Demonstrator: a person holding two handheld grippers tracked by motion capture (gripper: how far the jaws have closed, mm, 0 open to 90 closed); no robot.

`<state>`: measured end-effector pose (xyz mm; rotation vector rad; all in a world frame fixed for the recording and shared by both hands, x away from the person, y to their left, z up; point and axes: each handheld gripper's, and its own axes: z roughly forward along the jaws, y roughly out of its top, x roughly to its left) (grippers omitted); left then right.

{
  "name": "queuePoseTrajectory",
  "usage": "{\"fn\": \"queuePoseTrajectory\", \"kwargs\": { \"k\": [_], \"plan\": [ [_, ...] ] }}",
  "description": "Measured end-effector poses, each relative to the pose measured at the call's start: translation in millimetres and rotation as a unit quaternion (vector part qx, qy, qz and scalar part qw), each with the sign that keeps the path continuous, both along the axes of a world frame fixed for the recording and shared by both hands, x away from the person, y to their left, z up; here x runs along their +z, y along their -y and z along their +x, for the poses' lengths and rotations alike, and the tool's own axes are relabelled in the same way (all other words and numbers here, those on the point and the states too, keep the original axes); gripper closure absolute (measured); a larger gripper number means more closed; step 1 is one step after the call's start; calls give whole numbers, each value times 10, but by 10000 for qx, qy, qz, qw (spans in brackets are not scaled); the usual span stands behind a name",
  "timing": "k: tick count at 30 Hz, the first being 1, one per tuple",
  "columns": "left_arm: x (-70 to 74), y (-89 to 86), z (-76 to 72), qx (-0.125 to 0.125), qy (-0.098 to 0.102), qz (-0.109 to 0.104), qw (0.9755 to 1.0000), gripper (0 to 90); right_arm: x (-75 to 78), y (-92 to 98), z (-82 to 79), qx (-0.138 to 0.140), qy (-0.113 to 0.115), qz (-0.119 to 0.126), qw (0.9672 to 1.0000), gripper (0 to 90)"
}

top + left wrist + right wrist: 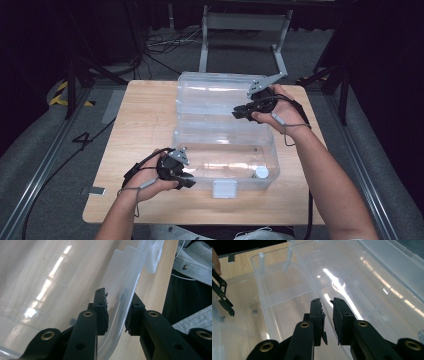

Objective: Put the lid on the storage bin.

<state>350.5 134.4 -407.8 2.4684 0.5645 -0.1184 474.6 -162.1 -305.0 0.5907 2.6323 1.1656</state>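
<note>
High view: table evenly lit from above, surroundings falling off to near black at both sides and the top. Picture soft, low in detail throughout. Faint, short shadows under the hands. Clear plastic box shows pale sheen along its walls.

Left gripper view: streaked white glare on the box wall; near jaws slightly soft.

Right gripper view: a long bright glare streak across the lid; far edges blurred.
</note>
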Motion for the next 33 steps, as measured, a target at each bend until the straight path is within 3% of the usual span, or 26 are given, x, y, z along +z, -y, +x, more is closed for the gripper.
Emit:
{"fn": "queuePoseTrajectory", "kwargs": {
  "k": [33],
  "plan": [
    [-2,2,0,32,-23,-1,10000,741,57,25,-289,275,154,-56,9995,804]
  ]
}}
